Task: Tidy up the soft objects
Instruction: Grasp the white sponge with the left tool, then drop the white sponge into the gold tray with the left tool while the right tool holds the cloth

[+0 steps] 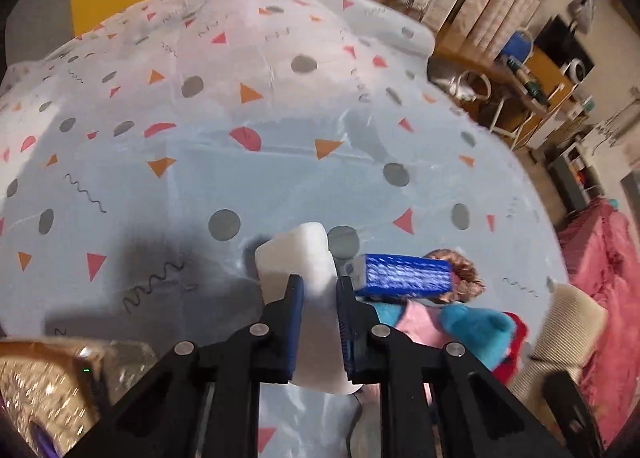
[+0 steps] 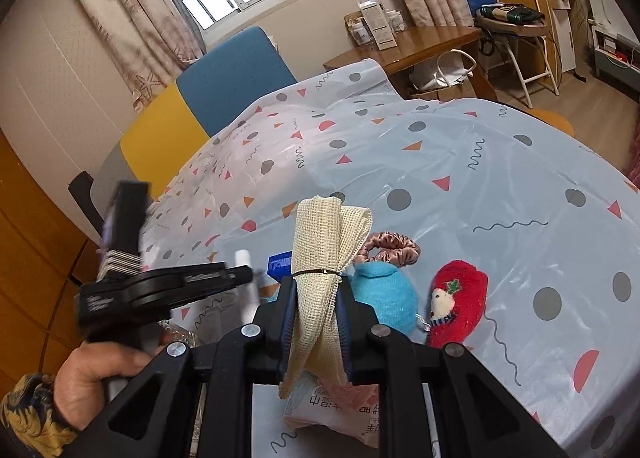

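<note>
In the left wrist view my left gripper (image 1: 319, 285) is shut on a white foam block (image 1: 294, 254) that stands on the patterned tablecloth (image 1: 192, 162). Just to its right lie a blue textured sponge (image 1: 402, 273), a brown scrunchie (image 1: 466, 272), a teal plush (image 1: 476, 324) and a red plush (image 1: 516, 342). In the right wrist view my right gripper (image 2: 318, 292) is shut on a folded cream mesh cloth (image 2: 324, 242) tied with a thin band. Beyond it lie the scrunchie (image 2: 394, 246), teal plush (image 2: 386, 298) and red plush (image 2: 456, 302). The left gripper (image 2: 240, 276) shows at the left, held by a hand (image 2: 100, 370).
A glittery gold bag (image 1: 40, 390) lies at the near left, and a printed packet (image 2: 340, 412) lies under my right gripper. A blue and yellow chair back (image 2: 224, 90) stands behind the table. A wooden desk (image 2: 416, 42) and a folding chair (image 2: 516, 22) stand to the right, with a pink blanket (image 1: 600, 258) beside the table.
</note>
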`<action>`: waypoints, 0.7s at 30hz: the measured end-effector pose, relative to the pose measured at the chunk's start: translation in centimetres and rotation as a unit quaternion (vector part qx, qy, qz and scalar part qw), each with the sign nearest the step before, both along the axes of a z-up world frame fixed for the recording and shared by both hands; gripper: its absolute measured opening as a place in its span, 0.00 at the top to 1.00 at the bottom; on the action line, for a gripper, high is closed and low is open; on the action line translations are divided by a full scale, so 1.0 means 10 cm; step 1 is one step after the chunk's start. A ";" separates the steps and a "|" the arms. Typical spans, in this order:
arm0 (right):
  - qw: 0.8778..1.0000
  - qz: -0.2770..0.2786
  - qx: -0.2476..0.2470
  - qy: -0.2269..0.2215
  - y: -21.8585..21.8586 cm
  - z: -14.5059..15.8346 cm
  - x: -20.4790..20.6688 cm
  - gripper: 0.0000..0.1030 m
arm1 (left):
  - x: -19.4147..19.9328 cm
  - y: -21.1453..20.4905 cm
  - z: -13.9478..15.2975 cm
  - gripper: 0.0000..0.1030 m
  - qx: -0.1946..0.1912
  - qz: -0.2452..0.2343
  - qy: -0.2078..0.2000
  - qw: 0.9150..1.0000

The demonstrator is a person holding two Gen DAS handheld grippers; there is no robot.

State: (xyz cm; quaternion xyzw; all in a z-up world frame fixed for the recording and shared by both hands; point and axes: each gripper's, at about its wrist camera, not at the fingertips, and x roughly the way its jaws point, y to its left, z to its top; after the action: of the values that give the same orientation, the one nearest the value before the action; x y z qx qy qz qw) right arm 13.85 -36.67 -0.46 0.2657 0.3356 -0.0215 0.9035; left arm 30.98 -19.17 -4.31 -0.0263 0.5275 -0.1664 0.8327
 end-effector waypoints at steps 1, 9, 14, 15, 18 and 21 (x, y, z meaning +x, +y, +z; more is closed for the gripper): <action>1.000 0.000 -0.001 0.000 0.00 0.00 0.00 0.82 | -0.06 0.04 0.07 0.84 -0.008 -0.002 -0.008 1.000; 1.000 0.018 -0.015 0.009 0.08 -0.02 0.04 0.82 | -0.59 0.28 0.70 0.84 -0.042 -0.033 -0.079 0.995; 0.999 0.033 -0.033 0.017 0.17 -0.04 0.07 0.82 | -0.87 0.70 1.13 0.84 -0.070 -0.024 -0.117 0.990; 0.999 0.034 -0.035 0.018 0.18 -0.05 0.07 0.82 | -0.93 0.82 1.23 0.83 -0.072 -0.020 -0.130 0.989; 0.998 0.032 -0.039 0.025 0.19 -0.07 0.08 0.82 | -1.13 1.23 1.50 0.83 -0.070 -0.003 -0.172 0.983; 0.998 0.030 -0.040 0.026 0.18 -0.07 0.08 0.82 | -1.36 1.75 1.70 0.83 -0.065 0.027 -0.211 0.975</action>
State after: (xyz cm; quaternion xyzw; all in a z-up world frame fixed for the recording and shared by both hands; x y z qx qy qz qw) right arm 14.66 -34.82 -1.20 0.2187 0.3662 -0.0142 0.9044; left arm 17.36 -1.66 12.72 -0.0586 0.3267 -0.1799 0.9260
